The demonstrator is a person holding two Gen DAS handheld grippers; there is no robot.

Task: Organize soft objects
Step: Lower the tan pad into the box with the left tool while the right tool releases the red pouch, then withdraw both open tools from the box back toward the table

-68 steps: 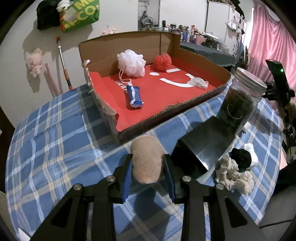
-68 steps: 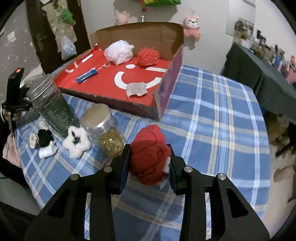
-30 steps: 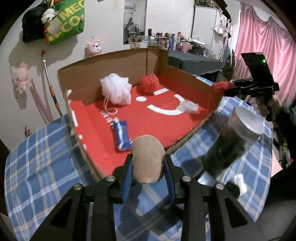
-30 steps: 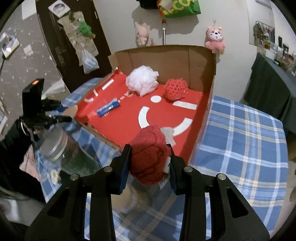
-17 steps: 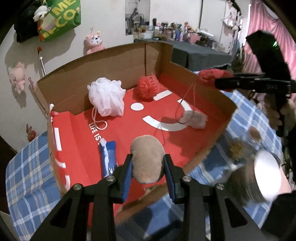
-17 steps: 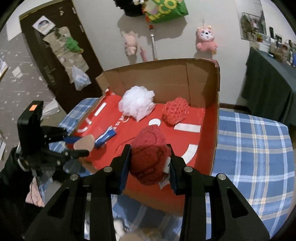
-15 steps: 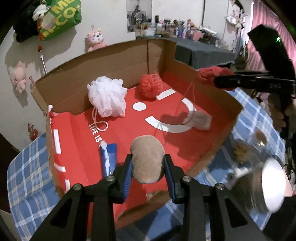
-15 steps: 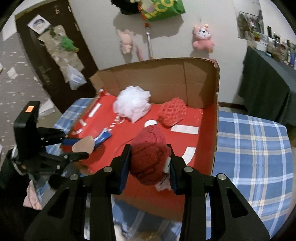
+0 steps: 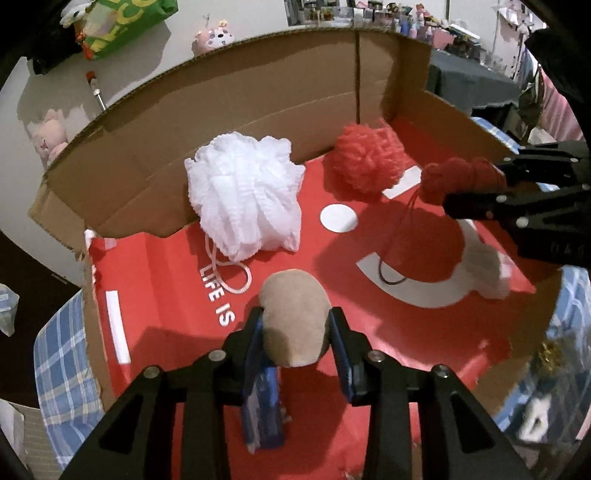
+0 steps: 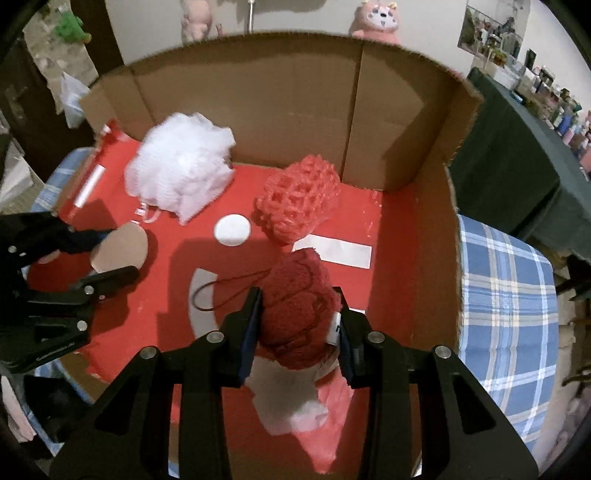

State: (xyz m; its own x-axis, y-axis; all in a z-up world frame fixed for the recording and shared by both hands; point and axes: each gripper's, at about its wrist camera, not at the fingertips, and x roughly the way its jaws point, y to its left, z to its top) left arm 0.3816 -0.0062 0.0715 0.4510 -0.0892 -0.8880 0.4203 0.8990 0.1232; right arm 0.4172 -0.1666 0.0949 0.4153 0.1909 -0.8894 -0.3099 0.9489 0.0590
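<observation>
Left wrist: rounded tan plush pad [image 9: 294, 325]

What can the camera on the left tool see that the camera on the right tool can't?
Only the left wrist view shows the blue packet lying on the box floor under the left tool, the words "LIFE IS", and the green bag on the wall.

Only the right wrist view shows the blue plaid tablecloth to the right of the box and the white cloth lying under the right tool.

Both show the cardboard box, white pouf, red mesh pouf, tan soft piece and dark red ball.
</observation>
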